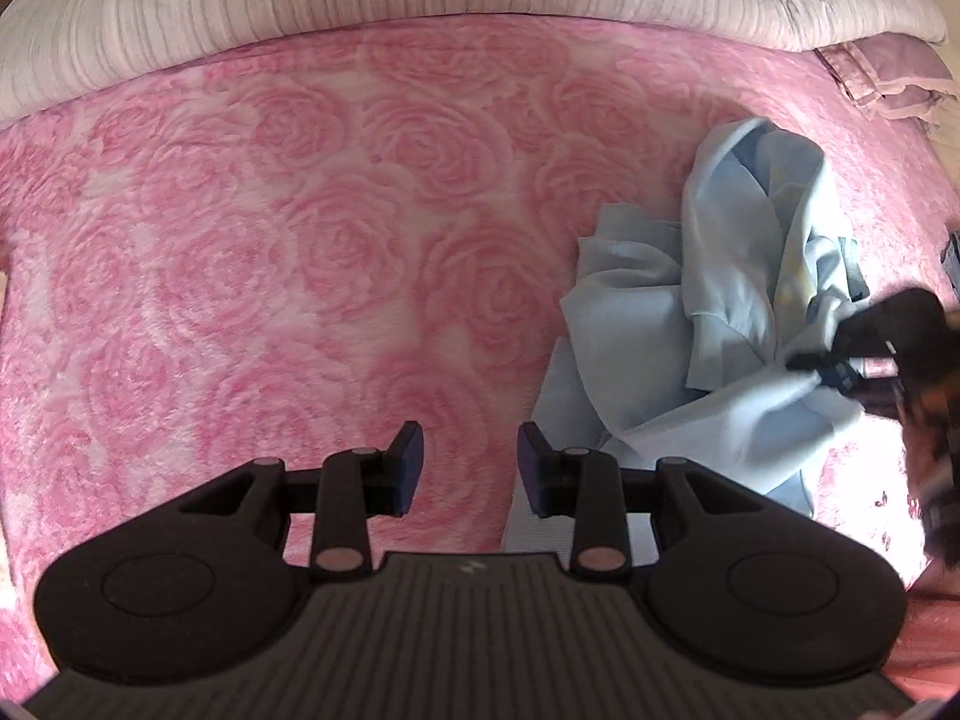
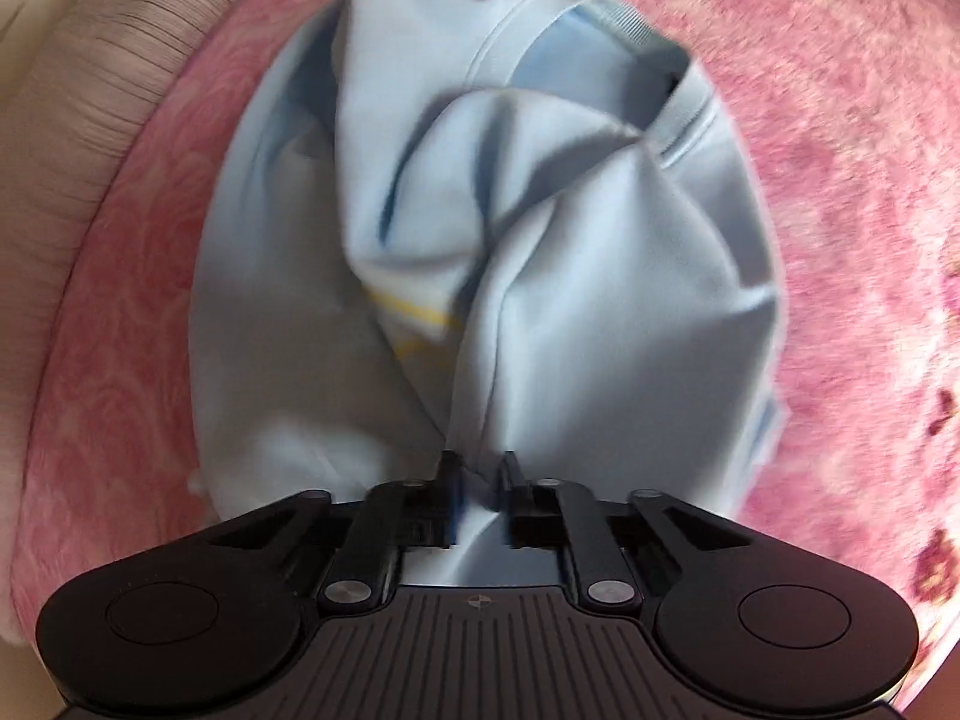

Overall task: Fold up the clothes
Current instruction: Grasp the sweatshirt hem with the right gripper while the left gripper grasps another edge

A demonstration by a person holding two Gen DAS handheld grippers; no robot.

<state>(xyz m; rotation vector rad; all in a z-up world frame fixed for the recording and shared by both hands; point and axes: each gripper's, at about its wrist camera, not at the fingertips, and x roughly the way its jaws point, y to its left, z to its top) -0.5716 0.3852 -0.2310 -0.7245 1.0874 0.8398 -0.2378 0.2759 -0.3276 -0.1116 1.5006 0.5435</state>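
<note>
A crumpled light blue shirt (image 1: 708, 312) lies on the pink rose-patterned blanket (image 1: 270, 252), to the right of my left gripper (image 1: 471, 468). The left gripper is open and empty, low over the blanket, with the shirt's lower edge just beside its right finger. My right gripper (image 2: 479, 480) is shut on a bunched fold of the blue shirt (image 2: 480, 210), which hangs away from it with its ribbed collar at the far end and a yellow print in the folds. The right gripper also shows in the left wrist view (image 1: 840, 354), blurred, at the shirt's right edge.
A striped grey-white quilt (image 1: 360, 6) runs along the far side of the bed. A mauve pillow (image 1: 882, 78) lies at the far right corner. The same quilt shows at the left in the right wrist view (image 2: 78, 120).
</note>
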